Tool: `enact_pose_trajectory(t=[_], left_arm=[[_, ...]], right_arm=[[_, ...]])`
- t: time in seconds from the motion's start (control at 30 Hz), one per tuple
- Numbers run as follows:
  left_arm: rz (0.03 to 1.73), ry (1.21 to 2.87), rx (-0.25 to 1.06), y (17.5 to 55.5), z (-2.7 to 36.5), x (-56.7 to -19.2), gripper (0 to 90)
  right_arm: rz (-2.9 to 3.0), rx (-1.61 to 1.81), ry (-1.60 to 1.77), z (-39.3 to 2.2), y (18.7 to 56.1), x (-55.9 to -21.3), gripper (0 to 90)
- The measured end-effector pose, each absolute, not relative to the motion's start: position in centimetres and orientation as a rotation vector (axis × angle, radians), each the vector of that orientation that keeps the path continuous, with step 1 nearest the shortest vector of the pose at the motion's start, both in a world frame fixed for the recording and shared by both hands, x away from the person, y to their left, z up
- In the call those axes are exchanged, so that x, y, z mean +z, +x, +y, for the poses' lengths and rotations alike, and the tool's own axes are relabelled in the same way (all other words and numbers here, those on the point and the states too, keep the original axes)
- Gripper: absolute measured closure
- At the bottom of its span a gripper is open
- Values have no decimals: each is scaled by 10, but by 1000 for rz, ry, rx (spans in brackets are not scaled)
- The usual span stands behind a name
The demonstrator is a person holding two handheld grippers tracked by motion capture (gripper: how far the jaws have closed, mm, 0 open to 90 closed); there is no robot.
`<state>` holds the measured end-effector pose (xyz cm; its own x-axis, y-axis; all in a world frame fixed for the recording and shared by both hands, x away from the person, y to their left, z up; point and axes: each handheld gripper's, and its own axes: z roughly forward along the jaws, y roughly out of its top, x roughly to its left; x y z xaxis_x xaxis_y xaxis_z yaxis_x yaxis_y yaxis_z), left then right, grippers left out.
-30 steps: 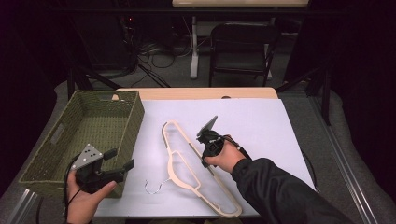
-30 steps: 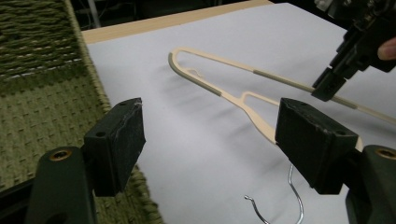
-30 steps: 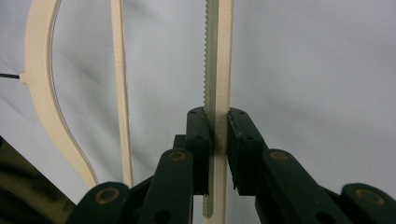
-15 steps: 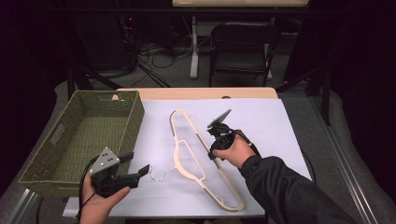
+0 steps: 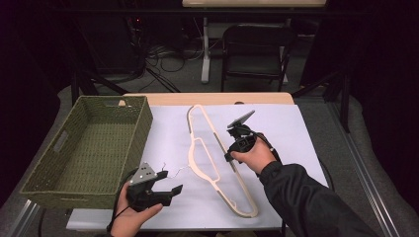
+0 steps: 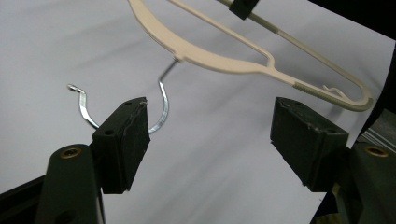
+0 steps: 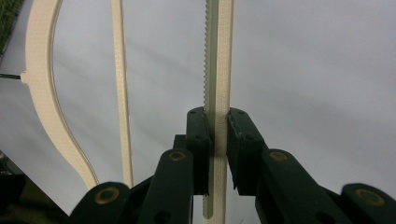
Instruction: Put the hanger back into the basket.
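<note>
Basket (image 5: 74,153): sitting at the table's nine o'clock edge. Left gripper (image 5: 165,190): jaws gaping, just been narrowing slightly, nothing between them; hook (image 6: 161,100) lying just ahead at twelve o'clock. Hanger (image 5: 207,158): long axis running eleven to five. Right gripper (image 7: 217,135): clamping its bar. Hook tip: partly hiding behind one pad.

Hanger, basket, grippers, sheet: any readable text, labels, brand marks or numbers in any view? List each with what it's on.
None readable on anything.
Cream hanger: no print or moulded mark visible, in the close gripper views too.
Green woven basket: no tag.
White sheet: blank.
Left gripper and right gripper: no lettering visible.
</note>
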<state>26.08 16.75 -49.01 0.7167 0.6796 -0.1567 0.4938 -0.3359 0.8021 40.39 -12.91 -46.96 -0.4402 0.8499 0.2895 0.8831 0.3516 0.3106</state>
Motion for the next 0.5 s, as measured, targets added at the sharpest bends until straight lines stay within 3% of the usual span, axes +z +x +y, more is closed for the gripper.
enact_pose_trajectory(t=[0.5], left_arm=[[906, 2011, 164, 278, 136, -510, 296]], right_arm=[[-2449, -775, -1652, -130, 404, -468, 799]])
